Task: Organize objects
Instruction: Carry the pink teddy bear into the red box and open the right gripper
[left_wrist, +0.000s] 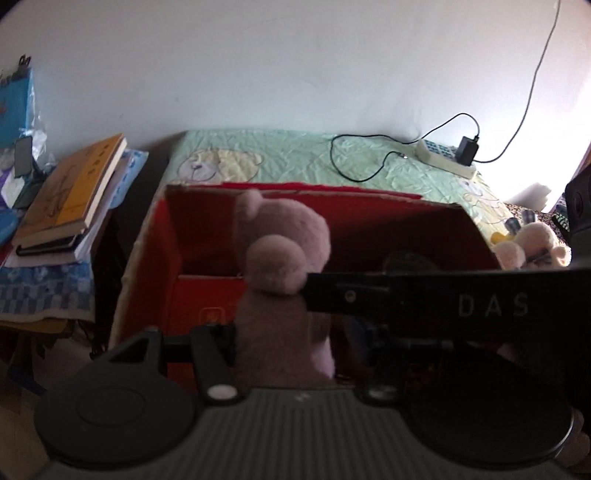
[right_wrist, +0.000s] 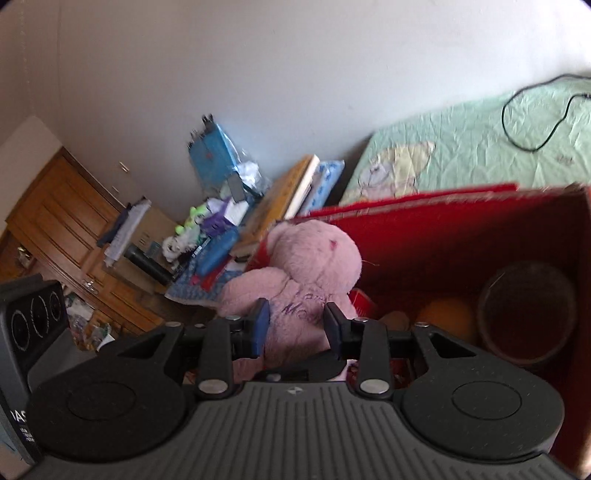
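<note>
A pink plush bear (left_wrist: 284, 236) hangs upright over the open red cardboard box (left_wrist: 171, 236). My left gripper (left_wrist: 291, 339) is shut on the bear's lower body; only its left finger (left_wrist: 218, 339) shows, since the black bar of the other gripper (left_wrist: 424, 299) crosses in front of the right one. In the right wrist view the same bear (right_wrist: 314, 258) faces me, purple lettering on its belly. My right gripper (right_wrist: 297, 323) is shut on its body, with blue pads (right_wrist: 262, 319) pressing on both sides. The box (right_wrist: 443, 236) lies behind and below the bear.
Inside the box sit a dark round container (right_wrist: 524, 310) and an orange object (right_wrist: 447, 317). A smaller pink plush (left_wrist: 532, 243) lies on the green quilted bed (left_wrist: 295, 155), near a power strip (left_wrist: 443, 155) with cables. Stacked books (left_wrist: 74, 192) stand at the left, and a wooden cabinet (right_wrist: 66, 229) beyond.
</note>
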